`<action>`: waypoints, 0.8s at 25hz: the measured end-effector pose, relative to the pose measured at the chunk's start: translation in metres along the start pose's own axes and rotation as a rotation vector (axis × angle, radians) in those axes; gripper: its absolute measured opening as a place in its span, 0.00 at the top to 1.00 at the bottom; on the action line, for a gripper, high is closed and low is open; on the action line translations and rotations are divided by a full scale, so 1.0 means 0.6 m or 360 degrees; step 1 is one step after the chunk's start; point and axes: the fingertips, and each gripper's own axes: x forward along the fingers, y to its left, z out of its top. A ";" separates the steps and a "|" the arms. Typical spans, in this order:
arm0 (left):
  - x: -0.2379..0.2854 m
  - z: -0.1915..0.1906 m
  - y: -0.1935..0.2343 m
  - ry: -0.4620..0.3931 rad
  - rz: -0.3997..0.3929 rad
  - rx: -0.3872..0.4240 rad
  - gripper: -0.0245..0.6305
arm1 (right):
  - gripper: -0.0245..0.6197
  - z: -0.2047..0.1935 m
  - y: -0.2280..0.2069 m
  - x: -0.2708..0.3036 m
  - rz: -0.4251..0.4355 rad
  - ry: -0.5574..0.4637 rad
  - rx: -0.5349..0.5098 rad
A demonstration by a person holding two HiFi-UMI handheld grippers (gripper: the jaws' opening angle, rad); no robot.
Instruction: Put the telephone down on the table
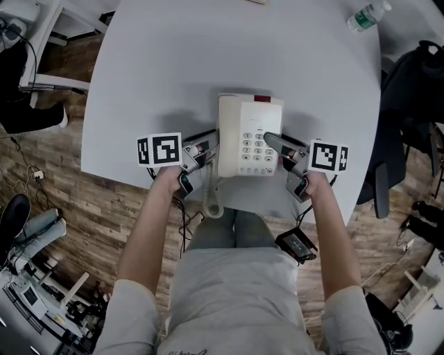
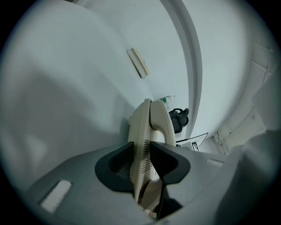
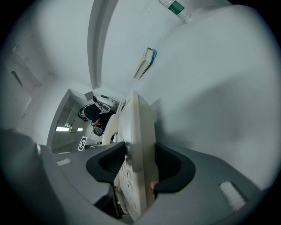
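A cream push-button telephone with its handset on the left side hangs between my two grippers over the near edge of the pale grey table. My left gripper is shut on the phone's handset side, and my right gripper is shut on its keypad side. In the left gripper view the jaws clamp the telephone edge-on. The right gripper view shows the jaws pinching the telephone by its keypad edge. Whether its base touches the table I cannot tell. The coiled cord dangles off the table edge.
A water bottle lies at the table's far right corner. A thin book lies at the far edge of the table. A chair draped with dark clothing stands to the right. A white chair stands at the left.
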 end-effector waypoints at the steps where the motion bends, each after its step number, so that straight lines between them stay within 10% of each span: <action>1: 0.000 0.000 0.001 -0.0001 0.0000 -0.0003 0.77 | 0.62 0.001 0.001 0.002 0.0013 -0.0001 -0.0012; 20: 0.005 0.000 0.009 -0.0013 -0.0040 -0.0032 0.76 | 0.61 0.003 -0.006 0.007 0.0039 0.0012 -0.0058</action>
